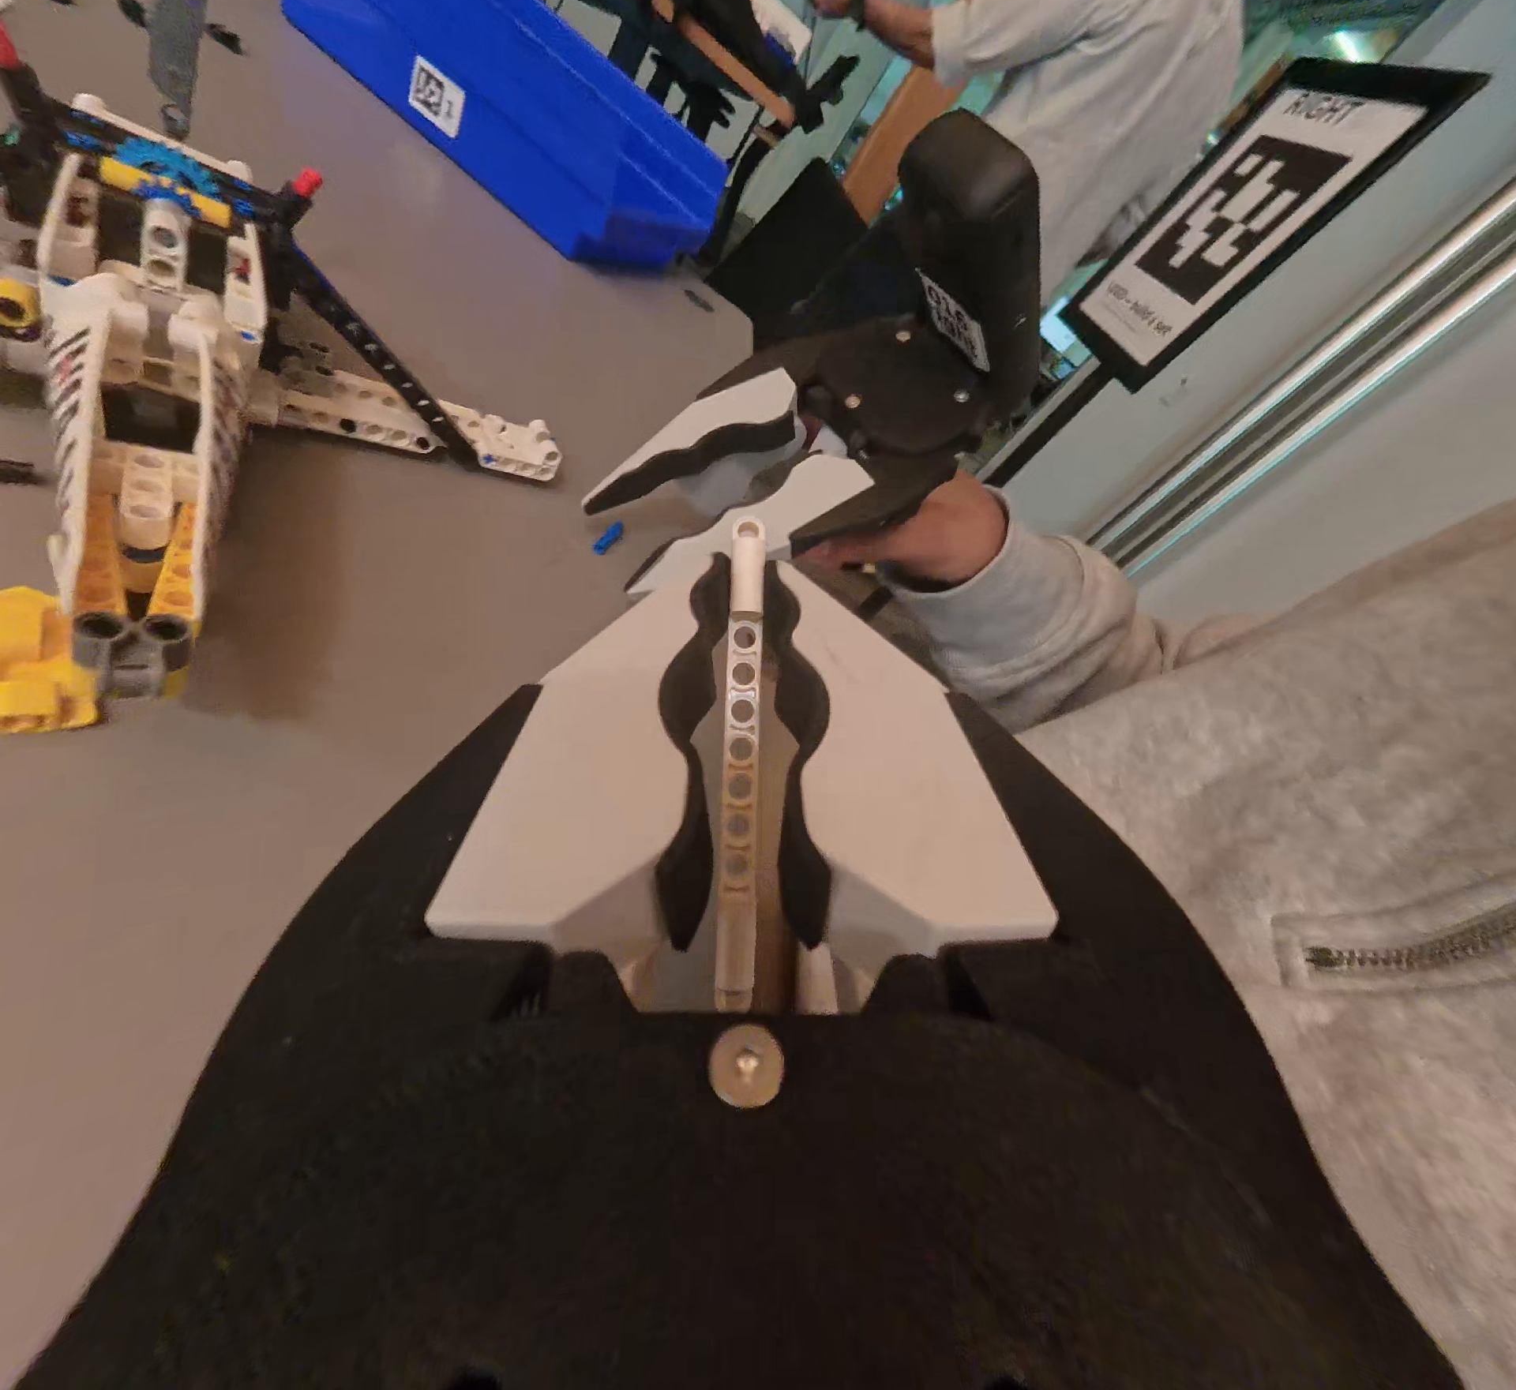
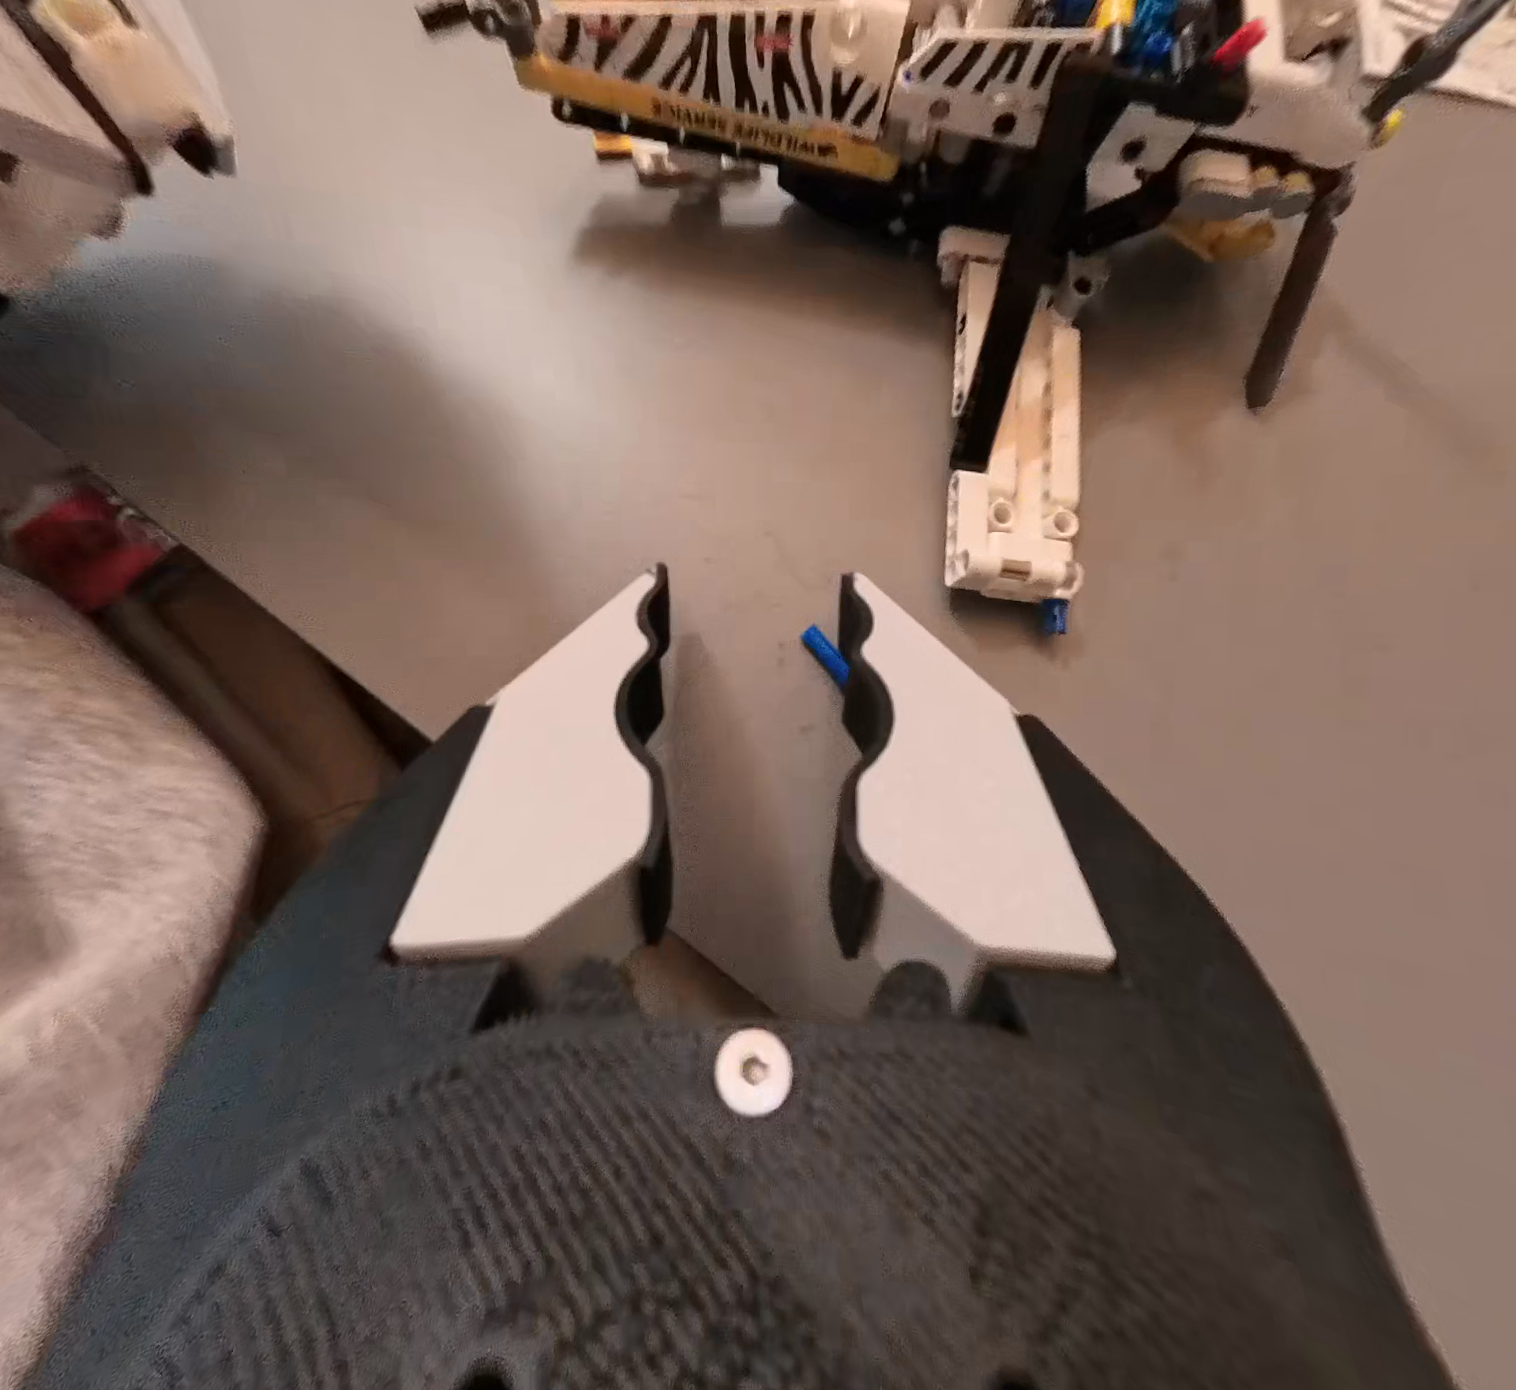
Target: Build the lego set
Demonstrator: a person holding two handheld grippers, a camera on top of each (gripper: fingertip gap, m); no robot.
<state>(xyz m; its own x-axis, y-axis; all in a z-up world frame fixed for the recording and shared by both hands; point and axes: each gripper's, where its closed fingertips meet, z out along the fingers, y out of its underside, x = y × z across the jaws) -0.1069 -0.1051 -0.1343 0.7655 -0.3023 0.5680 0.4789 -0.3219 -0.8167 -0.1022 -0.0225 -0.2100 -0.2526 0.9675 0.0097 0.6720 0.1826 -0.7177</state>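
Left wrist view: the left claw [image 1: 748, 596] is clenched on a white beam [image 1: 741, 727], the strip running lengthwise between the pads with its rounded tip poking out ahead. Off to the left the model [image 1: 156, 383] sits on the grey counter [image 1: 410, 612], a blue bin [image 1: 492, 71] behind it, and the right claw [image 1: 656, 522] hovers just beyond the beam tip, over a blue pin [image 1: 608, 537]. Right wrist view: the right claw [image 2: 753, 588] is released, fingers apart and nothing between them, the blue pin [image 2: 824, 653] lying on the counter [image 2: 492, 407] by the right finger. The model [image 2: 902, 79], zebra-striped sides and all, stands well ahead, one white wing reaching toward the claw. That pin looks tiny, light and hard, likely to roll or skid, so I'd pinch it across its middle. The beam seems stiff and light; held along its length it should not twist.
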